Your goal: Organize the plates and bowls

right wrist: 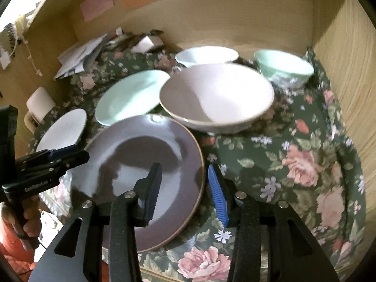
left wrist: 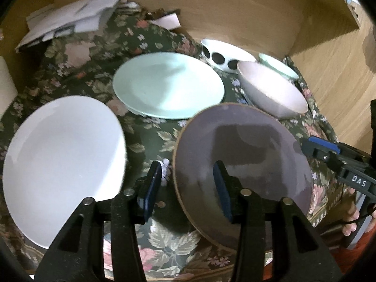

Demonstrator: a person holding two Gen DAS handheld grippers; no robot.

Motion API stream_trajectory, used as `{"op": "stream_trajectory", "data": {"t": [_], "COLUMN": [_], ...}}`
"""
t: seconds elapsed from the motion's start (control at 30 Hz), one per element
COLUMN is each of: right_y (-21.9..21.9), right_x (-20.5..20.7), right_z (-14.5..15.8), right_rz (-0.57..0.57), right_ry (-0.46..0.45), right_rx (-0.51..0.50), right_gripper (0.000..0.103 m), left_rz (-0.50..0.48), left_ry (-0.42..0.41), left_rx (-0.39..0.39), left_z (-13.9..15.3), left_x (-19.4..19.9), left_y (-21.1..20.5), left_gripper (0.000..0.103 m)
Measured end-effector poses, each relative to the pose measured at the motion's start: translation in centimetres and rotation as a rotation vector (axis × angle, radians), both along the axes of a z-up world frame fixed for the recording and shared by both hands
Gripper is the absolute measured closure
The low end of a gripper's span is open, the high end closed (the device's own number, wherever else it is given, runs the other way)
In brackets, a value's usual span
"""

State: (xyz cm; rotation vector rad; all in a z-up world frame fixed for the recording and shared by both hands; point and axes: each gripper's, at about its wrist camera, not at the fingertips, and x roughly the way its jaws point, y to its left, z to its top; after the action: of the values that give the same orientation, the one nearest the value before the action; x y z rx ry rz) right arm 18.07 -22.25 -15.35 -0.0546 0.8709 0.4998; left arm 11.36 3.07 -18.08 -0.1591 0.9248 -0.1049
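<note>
Brown plate (right wrist: 145,176) lies on the floral-cloth table (right wrist: 293,164), its left rim between the left tool's (left wrist: 186,189) parted pads and its right rim between the right tool's (right wrist: 185,192) — neither clamped. Risk: a one-sided closure would tip it against the beige bowl (right wrist: 216,98) just beside it — loose cloth aggravates slippage.

Home: floral tablecloth (right wrist: 293,145), wooden alcove walls (right wrist: 258,18), loose papers (left wrist: 75,16), crockery.
</note>
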Motion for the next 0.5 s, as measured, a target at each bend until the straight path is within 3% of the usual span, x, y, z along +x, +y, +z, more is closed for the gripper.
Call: {"op": "stream_trajectory", "data": {"t": [0.5], "right_y": [7.8], "right_x": [-1.3], "right_z": [2.1], "right_rz": [0.215], "right_ry": [-0.068], "right_rx": [0.039], "right_gripper": [0.054], "left_rz": [0.125], "left_ry": [-0.129], "left_rx": [0.018], "left_z": [4.0], "left_x": [-3.0], "left_y": [4.8], "left_gripper": [0.034]}}
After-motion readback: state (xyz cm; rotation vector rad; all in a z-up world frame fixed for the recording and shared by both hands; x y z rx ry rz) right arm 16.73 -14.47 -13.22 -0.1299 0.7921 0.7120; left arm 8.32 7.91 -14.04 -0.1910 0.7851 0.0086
